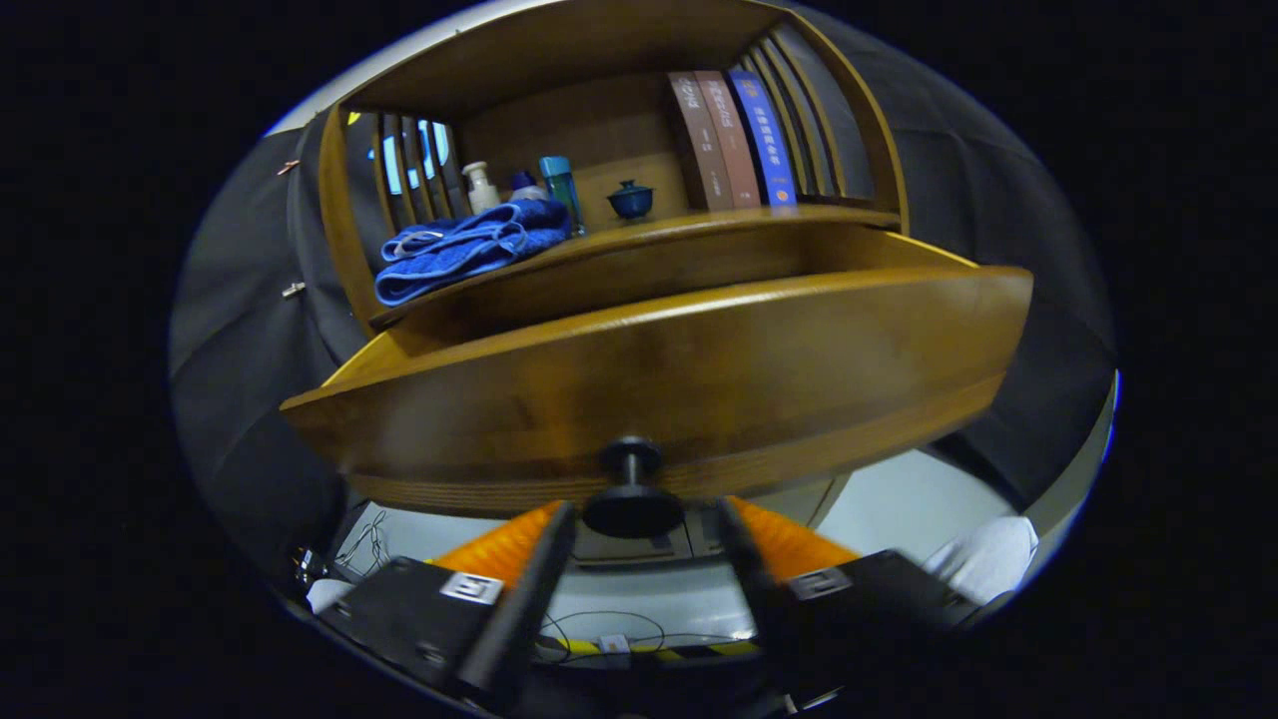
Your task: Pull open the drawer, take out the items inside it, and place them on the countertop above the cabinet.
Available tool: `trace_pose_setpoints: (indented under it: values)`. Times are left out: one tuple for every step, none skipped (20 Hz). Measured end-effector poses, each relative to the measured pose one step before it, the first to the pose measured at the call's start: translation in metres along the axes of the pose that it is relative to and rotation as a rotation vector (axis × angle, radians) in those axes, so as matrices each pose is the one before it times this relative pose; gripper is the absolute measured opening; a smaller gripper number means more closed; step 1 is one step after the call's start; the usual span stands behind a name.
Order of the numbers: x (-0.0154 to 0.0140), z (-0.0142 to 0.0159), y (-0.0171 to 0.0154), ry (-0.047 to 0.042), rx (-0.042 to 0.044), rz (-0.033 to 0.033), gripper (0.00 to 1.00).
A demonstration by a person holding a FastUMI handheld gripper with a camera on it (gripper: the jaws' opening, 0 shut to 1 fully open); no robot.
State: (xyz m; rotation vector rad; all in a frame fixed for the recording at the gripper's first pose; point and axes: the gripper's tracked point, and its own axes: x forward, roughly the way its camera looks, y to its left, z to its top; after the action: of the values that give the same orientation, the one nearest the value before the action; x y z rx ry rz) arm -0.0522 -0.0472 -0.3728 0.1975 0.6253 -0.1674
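Dark cloth walls close in behind the wooden cabinet [619,150], whose worktop [699,228] in the upper centre already carries a blue towel [464,250]. I see the drawer [659,379] pulled well out across mid-frame, my hand-held gripper [639,529] spread either side of its knob [632,494], not pinching it. Its inside is hidden from me, so emptying it remains.

My one camera rides the gripper [639,519], looking forward along its fingers and slightly upward. It sits very close to the drawer [659,379] front, below the knob [632,489] level. The shelf [639,235] above curves in fisheye distortion.
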Motion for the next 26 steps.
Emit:
trace_pose_setpoints:
  values:
    - [-0.00234, 0.00084, -0.00173, -0.00542, 0.00428, -0.01226, 1.00]
    - [-0.01111, 0.00975, 0.00108, -0.02417, 0.00221, -0.00497, 0.97]
    - [-0.01145, 0.01063, 0.00019, -0.02569, -0.00360, -0.01170, 0.97]
    - [-0.00966, 0.01206, 0.00374, -0.01622, -0.00458, -0.00150, 0.99]
    - [-0.00726, 0.01189, 0.00691, -0.00939, -0.00293, 0.01012, 0.99]
    - [-0.00459, 0.01191, 0.00796, -0.00128, 0.00377, 0.01437, 0.99]
    - [-0.00356, 0.01212, 0.00873, 0.00724, 0.00864, 0.01955, 0.99]
    - [-0.00113, 0.01399, 0.00955, 0.00224, 0.00866, 0.02273, 0.99]
    - [-0.00059, 0.01403, 0.00547, 0.01127, -0.00078, 0.00783, 0.99]
    - [0.00429, 0.01375, 0.00251, 0.01274, -0.01063, -0.00208, 0.99]
    - [0.00954, 0.01288, 0.00122, 0.01126, -0.01695, -0.00685, 0.99]
    - [0.01108, 0.01111, 0.00305, 0.01935, -0.01393, 0.00107, 0.99]
    - [0.01385, 0.00606, -0.00055, 0.03826, -0.01535, -0.01645, 0.99]
    - [0.01414, 0.00083, -0.00151, 0.05877, -0.00996, -0.01415, 0.98]
    - [0.01417, -0.00204, 0.00164, 0.07190, -0.00321, 0.00157, 0.99]
    - [0.01084, 0.00273, 0.00238, 0.04410, 0.00828, 0.00603, 0.99]
    - [0.01331, 0.00356, -0.00169, 0.02936, 0.00349, -0.01048, 0.99]
    - [0.01485, 0.00365, -0.00295, 0.02121, -0.00335, -0.01547, 0.99]
    - [0.01521, 0.00058, -0.00173, 0.03513, -0.00639, -0.01726, 0.99]
    - [0.01360, -0.00479, -0.00057, 0.05424, -0.01116, -0.01169, 0.99]
    - [0.01195, -0.00676, -0.00166, 0.05850, -0.02143, -0.02222, 0.99]
    - [0.01184, -0.00402, -0.00045, 0.05102, -0.02145, -0.01467, 1.00]
    - [0.01145, -0.00235, -0.00030, 0.04069, -0.01736, -0.00377, 0.99]
    - [0.00964, -0.00034, -0.00045, 0.02795, -0.00955, -0.00822, 0.99]
    - [0.00778, -0.00042, -0.00058, 0.01896, -0.00444, -0.01134, 0.99]
    - [0.00671, 0.00045, -0.00146, 0.01668, 0.00106, -0.01049, 0.99]
